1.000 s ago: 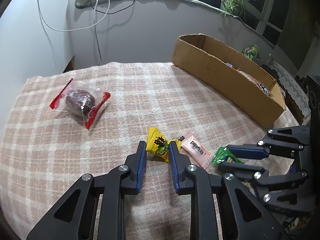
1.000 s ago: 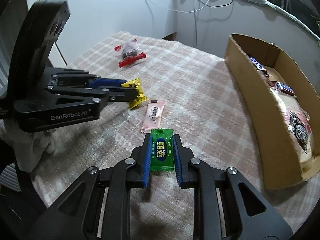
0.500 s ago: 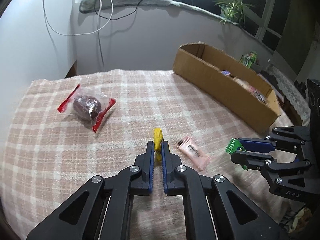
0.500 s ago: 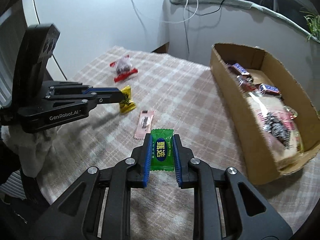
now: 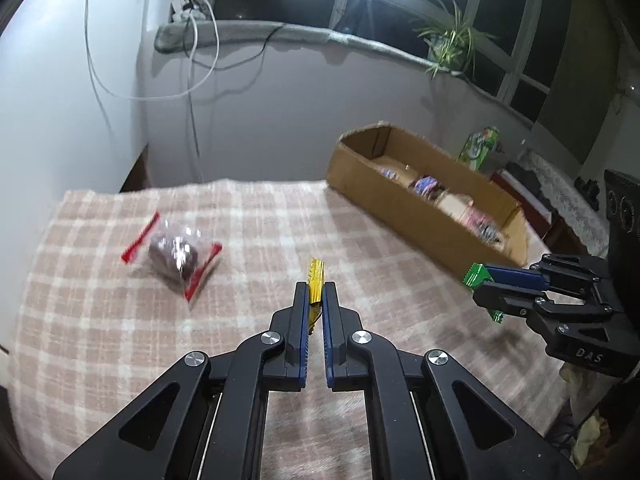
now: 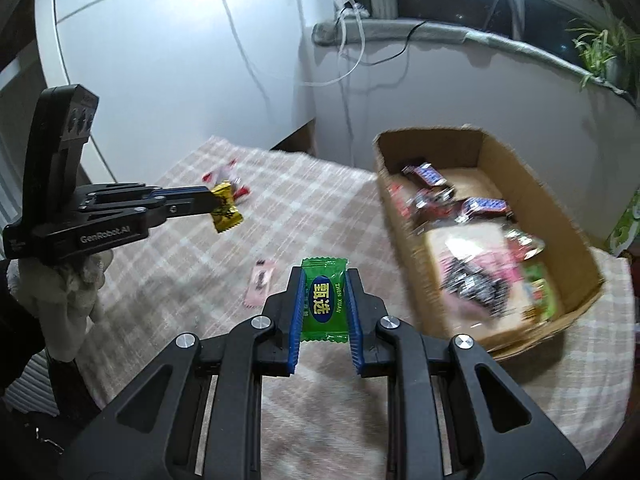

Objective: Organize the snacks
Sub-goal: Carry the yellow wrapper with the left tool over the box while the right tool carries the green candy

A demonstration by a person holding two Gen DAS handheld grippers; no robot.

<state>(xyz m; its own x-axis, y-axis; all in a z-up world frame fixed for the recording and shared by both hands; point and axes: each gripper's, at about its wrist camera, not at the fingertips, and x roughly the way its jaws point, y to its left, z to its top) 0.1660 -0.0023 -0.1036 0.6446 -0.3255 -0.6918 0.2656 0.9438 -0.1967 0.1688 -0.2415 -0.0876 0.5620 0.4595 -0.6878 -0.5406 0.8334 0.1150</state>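
Note:
My left gripper [image 5: 315, 292] is shut on a yellow candy [image 5: 315, 280], held edge-on above the plaid cloth; the right wrist view shows the same yellow candy [image 6: 227, 208] at the tip of the left gripper [image 6: 212, 202]. My right gripper [image 6: 323, 280] is shut on a green candy [image 6: 324, 300] lifted off the cloth, also seen as the green candy [image 5: 476, 276] in the right gripper [image 5: 486, 280] at the right. An open cardboard box [image 6: 576, 240] holds several snack packets. A pink packet [image 6: 260, 282] lies on the cloth below the green candy. A clear red-edged packet [image 5: 174, 254] lies at the left.
The table is covered with a plaid cloth [image 5: 100, 320] and stands against a white wall. The cardboard box [image 5: 384, 196] sits at the table's far right. White cables [image 5: 192, 80] hang down the wall. A plant [image 5: 452, 44] stands on the window sill.
The left gripper closed on the yellow candy and lifted it off the cloth. The right gripper rose with the green candy, and the box now shows more of its inside.

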